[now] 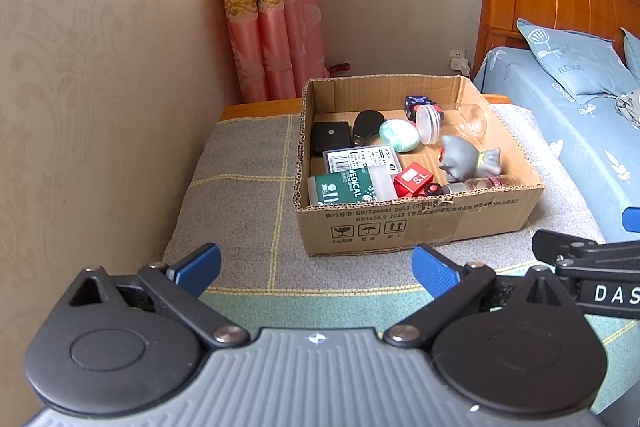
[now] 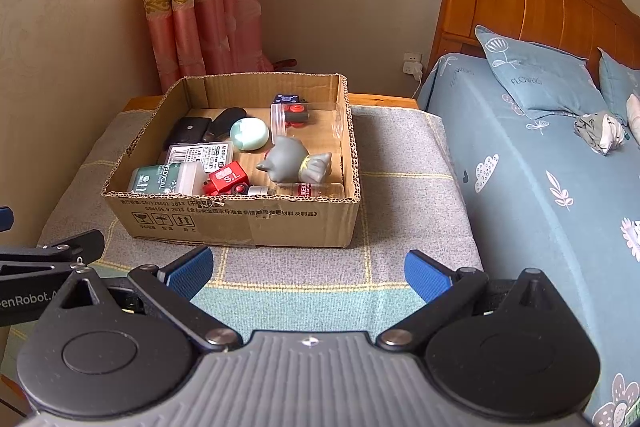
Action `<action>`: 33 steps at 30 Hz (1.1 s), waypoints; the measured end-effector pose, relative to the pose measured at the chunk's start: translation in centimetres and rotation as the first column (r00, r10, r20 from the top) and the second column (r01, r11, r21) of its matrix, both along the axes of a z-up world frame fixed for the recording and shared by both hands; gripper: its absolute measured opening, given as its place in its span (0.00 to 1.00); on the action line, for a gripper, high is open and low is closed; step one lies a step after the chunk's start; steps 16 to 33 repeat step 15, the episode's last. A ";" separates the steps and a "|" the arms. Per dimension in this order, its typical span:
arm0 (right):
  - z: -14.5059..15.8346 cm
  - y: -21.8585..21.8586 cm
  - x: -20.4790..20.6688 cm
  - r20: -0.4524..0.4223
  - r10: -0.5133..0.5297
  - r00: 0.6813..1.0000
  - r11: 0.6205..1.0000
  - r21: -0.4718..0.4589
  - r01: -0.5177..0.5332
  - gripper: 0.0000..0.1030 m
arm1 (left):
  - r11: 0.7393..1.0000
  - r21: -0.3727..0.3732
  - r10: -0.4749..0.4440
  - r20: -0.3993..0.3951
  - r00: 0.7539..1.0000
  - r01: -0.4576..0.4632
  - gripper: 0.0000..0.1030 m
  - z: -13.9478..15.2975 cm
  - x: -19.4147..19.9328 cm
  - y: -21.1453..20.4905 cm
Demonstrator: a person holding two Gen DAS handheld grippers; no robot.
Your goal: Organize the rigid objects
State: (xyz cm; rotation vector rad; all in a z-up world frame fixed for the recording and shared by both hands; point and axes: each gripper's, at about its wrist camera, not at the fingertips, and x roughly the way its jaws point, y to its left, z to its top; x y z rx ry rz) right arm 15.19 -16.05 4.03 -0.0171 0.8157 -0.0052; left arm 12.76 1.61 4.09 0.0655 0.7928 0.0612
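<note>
left wrist view: left gripper (image 1: 316, 269) hovers above the near edge of a grey checked cloth (image 1: 240, 163) covering a low wooden table, blue pads spread wide, nothing between them. on the cloth toward the far right corner stands an open cardboard box (image 1: 404, 223). inside, left to right: a green medical box (image 1: 344, 189) against the near wall, a black case (image 1: 331, 135) behind it, a barcode-labelled flat case (image 1: 362, 158), a mint oval case (image 1: 399, 135), a red block marked sl (image 1: 414, 179), a grey animal figure (image 1: 466, 158), and a clear jar (image 1: 452, 121) lying on its side at the far right. right wrist view: right gripper (image 2: 308, 269) hangs over the same near edge, pads likewise well apart and empty. a bed with blue floral sheet (image 2: 540, 187) adjoins the table's right edge.
</note>
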 end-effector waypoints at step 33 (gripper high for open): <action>0.1 -0.2 -0.2 0.003 0.000 1.000 1.000 0.002 0.000 1.00 | 1.000 0.000 0.000 -0.005 1.000 0.000 0.98 -0.1 -0.1 -0.1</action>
